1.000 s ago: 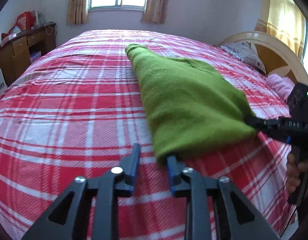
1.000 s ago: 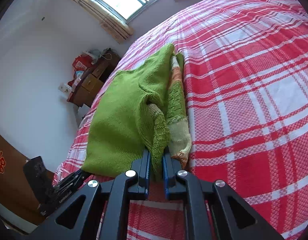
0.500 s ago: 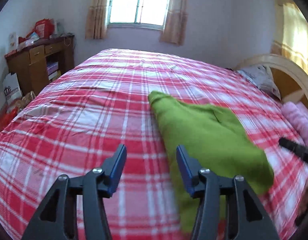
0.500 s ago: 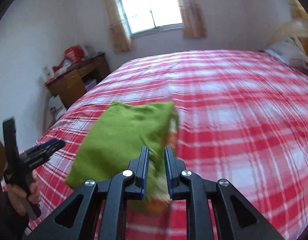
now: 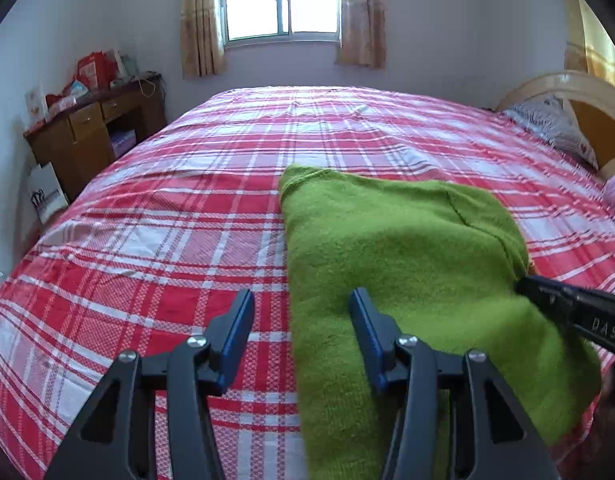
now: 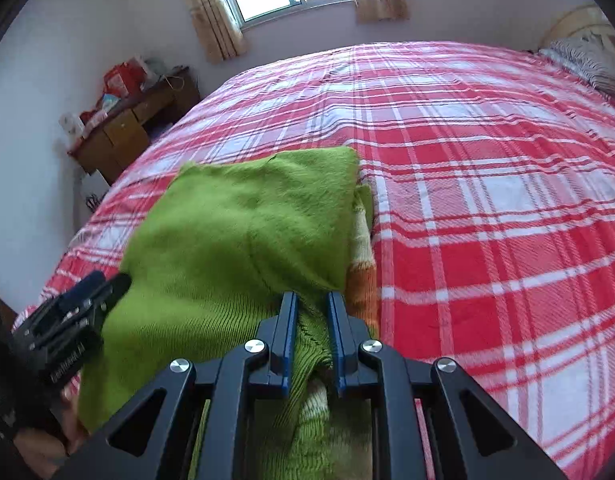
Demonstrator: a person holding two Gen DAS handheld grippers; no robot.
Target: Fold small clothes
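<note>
Left gripper (image 5: 301,330) is hovering with jaws released over the left edge of the green sweater (image 5: 407,264), lying folded near the bed's (image 5: 167,216) front-right edge. Right gripper (image 6: 311,330) is clenching the sweater's hem; the knit is looking soft, light and floppy, best pinched at edges or corners.

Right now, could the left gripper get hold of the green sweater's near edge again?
Probably yes. The left gripper is open, hanging just above the green sweater, whose left edge lies between its fingers. Nothing lies between them; the right gripper pinches the other side.
</note>
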